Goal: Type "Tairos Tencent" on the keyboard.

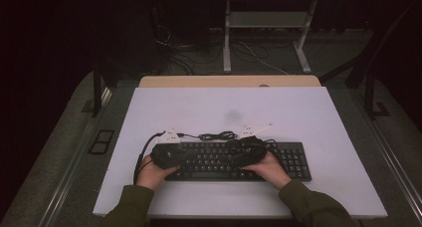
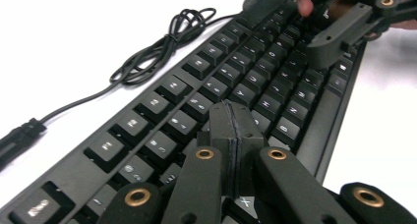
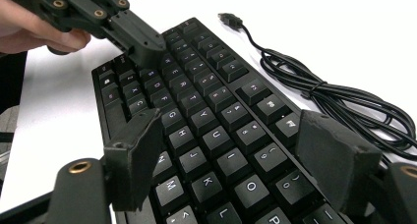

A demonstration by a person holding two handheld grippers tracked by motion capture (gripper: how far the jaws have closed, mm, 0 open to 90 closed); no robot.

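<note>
Keyboard (image 1: 234,161): black, full-size, lying flat on the white worktop (image 1: 224,107) near the person's edge, long side running left to right, number pad at the right end.
Key legends: white letters. In the right gripper view I can read G, H, J, K, L, N, M, O, P and some bracket signs (image 3: 216,140); in the left gripper view B, N, M and a few others (image 2: 255,86). No brand name can be made out.
Keyboard cable (image 1: 216,135): black, bundled in a loose coil on the worktop just behind the keyboard's far edge; its plug lies free on the white surface (image 3: 230,19).
Left tongs (image 2: 231,123): closed, the two pads pressed flat together with nothing between them, tip held low over the keys of the keyboard's left part, roughly over the lower letter rows. In the high view they sit at the keyboard's left end (image 1: 166,155).
Right tongs (image 3: 231,155): open, jaws set wide apart, hovering above the letter keys around H, J and K; whether either pad touches a key I cannot tell. In the high view they are over the keyboard's middle (image 1: 247,151).
Hands: left hand (image 1: 152,173) at the keyboard's left front corner, right hand (image 1: 270,170) at its front edge right of centre; dark green sleeves.
Worktop markings: a faint grey smudge (image 1: 231,115) behind the cable.
</note>
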